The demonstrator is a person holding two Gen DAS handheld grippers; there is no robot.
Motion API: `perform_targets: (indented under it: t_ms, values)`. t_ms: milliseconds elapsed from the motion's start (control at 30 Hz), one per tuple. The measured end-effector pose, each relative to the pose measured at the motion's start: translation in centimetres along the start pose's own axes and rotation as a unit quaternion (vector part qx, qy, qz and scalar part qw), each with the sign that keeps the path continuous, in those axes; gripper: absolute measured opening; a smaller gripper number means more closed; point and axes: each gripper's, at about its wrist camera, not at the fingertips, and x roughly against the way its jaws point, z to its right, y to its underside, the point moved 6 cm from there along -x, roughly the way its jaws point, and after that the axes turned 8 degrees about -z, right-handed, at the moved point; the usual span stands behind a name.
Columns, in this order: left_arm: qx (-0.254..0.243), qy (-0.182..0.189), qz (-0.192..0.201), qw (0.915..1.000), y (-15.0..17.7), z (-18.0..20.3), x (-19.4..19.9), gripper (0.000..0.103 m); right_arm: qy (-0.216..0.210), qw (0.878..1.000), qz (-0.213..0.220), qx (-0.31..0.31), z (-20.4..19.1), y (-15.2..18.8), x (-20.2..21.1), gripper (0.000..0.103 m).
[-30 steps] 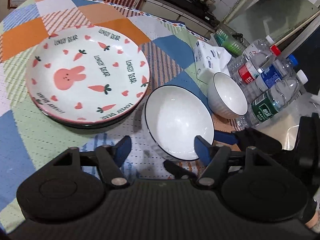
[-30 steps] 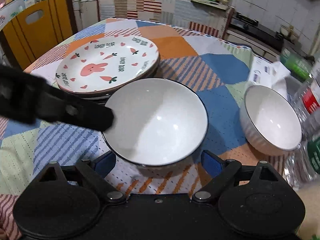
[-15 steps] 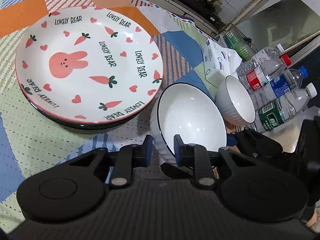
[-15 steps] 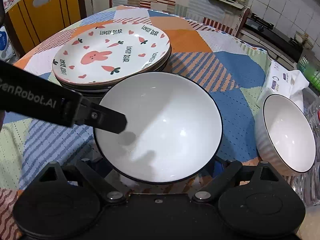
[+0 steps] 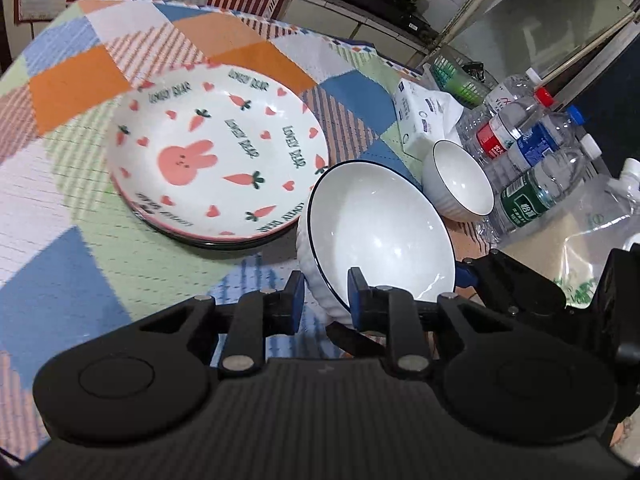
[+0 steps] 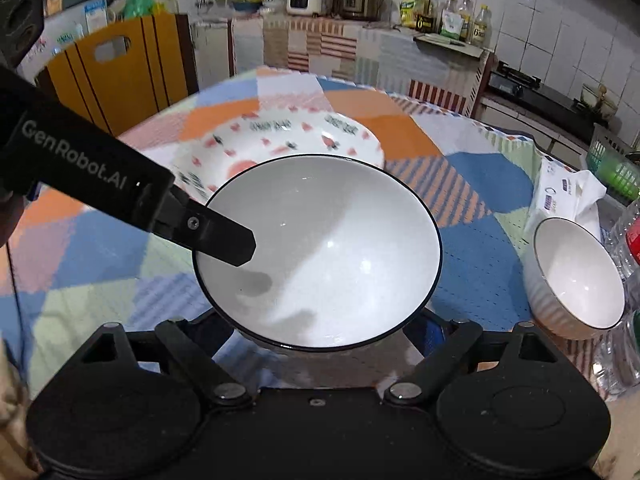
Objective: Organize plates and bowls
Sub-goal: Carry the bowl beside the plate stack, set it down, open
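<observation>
Large bowl (image 5: 380, 236) centre frame, tilted, beside the plate stack (image 5: 216, 168). Left gripper (image 5: 325, 298) clamped on its near rim wall. Right gripper (image 6: 320, 332) under it; grip state unclear.

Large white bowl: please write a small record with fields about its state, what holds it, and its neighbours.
bowl: large white bowl, dark rim, empty, tilted
grip: left gripper, fingers have just closed on the near rim
right gripper: fingers hidden under the bowl, state unclear
one side: rabbit plate, top of a stack
other side: small bowl, water bottles
</observation>
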Motion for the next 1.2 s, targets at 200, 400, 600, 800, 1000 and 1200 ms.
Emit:
perform_targets:
  t_ms: [200, 400, 600, 800, 1000, 1200]
  values:
    - [0.003, -0.007, 0.011, 0.9999, 1.6, -1.3, 3.3, 0.021, 0.007, 0.999, 0.036, 0.012, -3.0, 0.0, 1.8, 0.092]
    - [0.021, -0.018, 0.015, 0.9995, 3.6, -3.7, 5.2, 0.021, -0.002, 0.998, 0.048, 0.032, -6.3, 0.0, 2.2, 0.092]
    - [0.030, -0.042, 0.009, 0.9986, 4.9, -6.2, 5.4, 0.021, -0.017, 0.998, 0.043, 0.047, -8.9, 0.2, 1.0, 0.092]
    - [0.020, -0.093, -0.013, 0.9954, 5.7, -7.6, 3.9, 0.021, -0.029, 0.998, 0.025, 0.057, -10.5, 0.6, -1.4, 0.092]
    - [0.029, -0.111, -0.023, 0.9931, 6.1, -8.8, 2.9, 0.022, -0.032, 0.998, 0.010, 0.056, -11.5, 0.9, -3.2, 0.091]
    - [0.034, -0.116, -0.024, 0.9923, 6.8, -9.5, 1.9, 0.021, -0.028, 0.998, 0.005, 0.062, -12.2, 1.5, -4.3, 0.091]
